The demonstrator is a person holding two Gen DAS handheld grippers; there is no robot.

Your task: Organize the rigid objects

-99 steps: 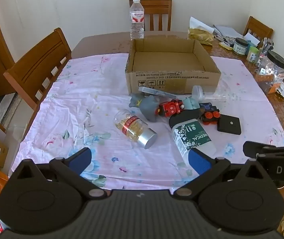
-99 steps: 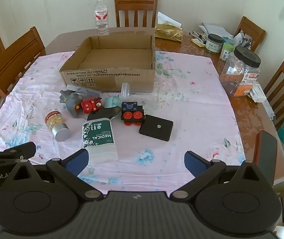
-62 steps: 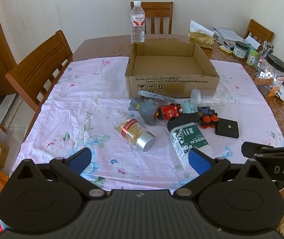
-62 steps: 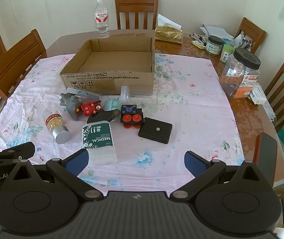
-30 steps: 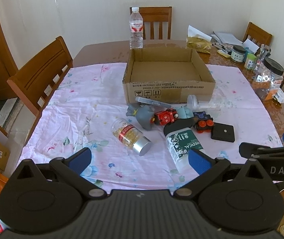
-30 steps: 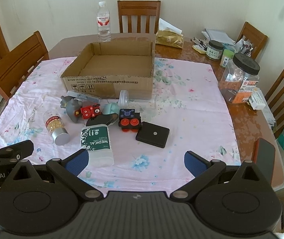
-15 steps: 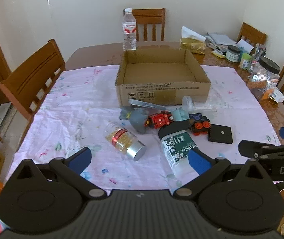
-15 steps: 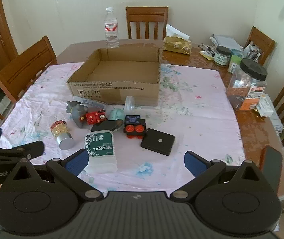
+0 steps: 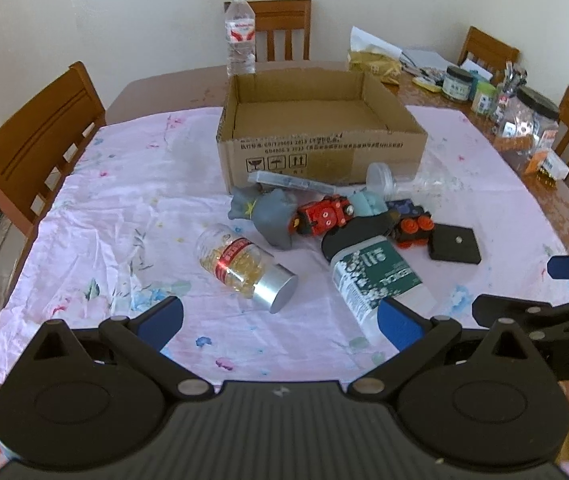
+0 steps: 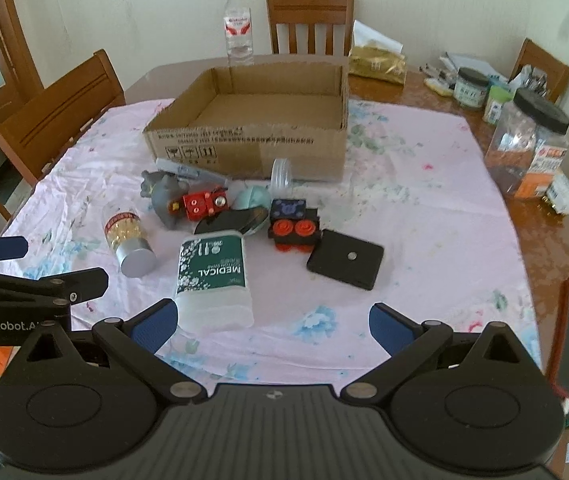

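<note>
Both views have drawn back and shifted sideways since the earlier frames, while the clutter lies as it did. Left tool (image 9: pixel 280 314) and right tool (image 10: pixel 270 326) hang over the near edge of the table (image 10: pixel 540 220), each spread wide with nothing between its fingers. On the pink floral cloth (image 9: pixel 116 208), the open cardboard box (image 9: pixel 316 152) sits toward the far side. Just in front of it are a grey figure (image 9: pixel 270 216), a red toy (image 9: pixel 322 216), a toy with orange wheels (image 10: pixel 294 226), a black square pad (image 10: pixel 346 258), a capsule jar (image 9: pixel 244 266) on its side and a white "MEDICAL" bottle (image 10: pixel 214 276) lying flat.
</note>
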